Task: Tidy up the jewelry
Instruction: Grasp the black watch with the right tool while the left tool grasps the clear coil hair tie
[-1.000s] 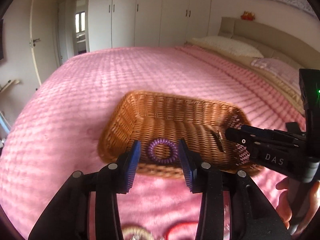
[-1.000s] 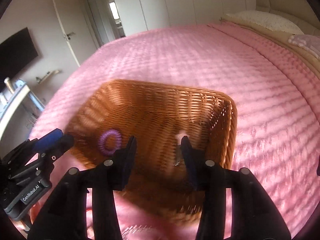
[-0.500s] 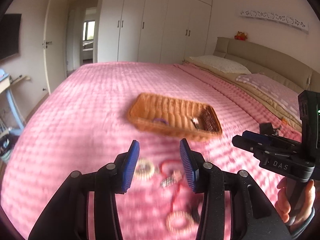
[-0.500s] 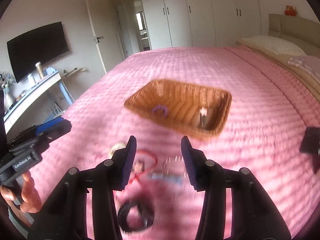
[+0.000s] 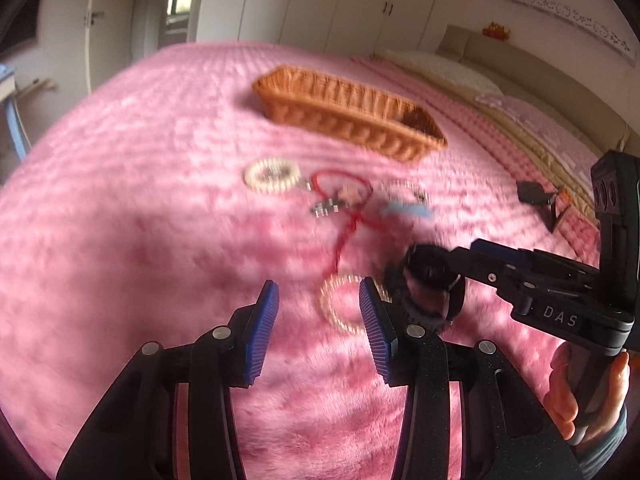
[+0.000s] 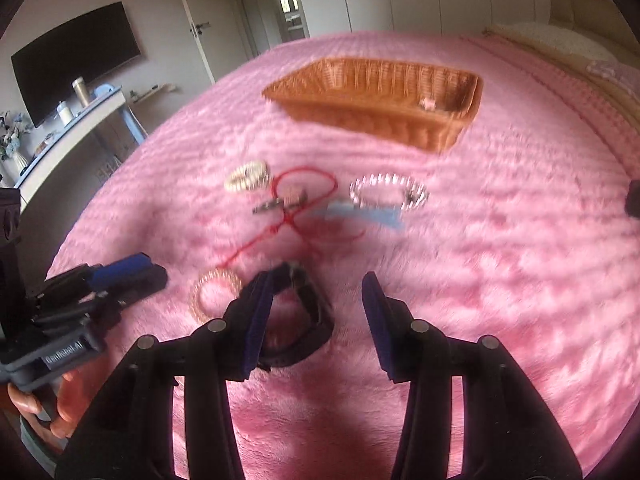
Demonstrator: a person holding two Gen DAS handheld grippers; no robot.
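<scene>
Hovering low over the pink bed (image 5: 160, 240), left hand-held gripper (image 5: 319, 320) spread around gold bracelet (image 5: 344, 304), right hand-held gripper (image 6: 318, 316) spread beside black band (image 6: 308, 320)

Bare pink bedspread (image 6: 500, 240) right of the black strap (image 6: 308, 320); jewelry clustered leftward.

Pink waffle-textured bedspread (image 6: 500, 260), tan woven basket (image 6: 400, 128) at 12 o'clock, red cord (image 6: 304, 184), black watch (image 6: 304, 320), blue-padded fingers (image 5: 262, 320).
</scene>
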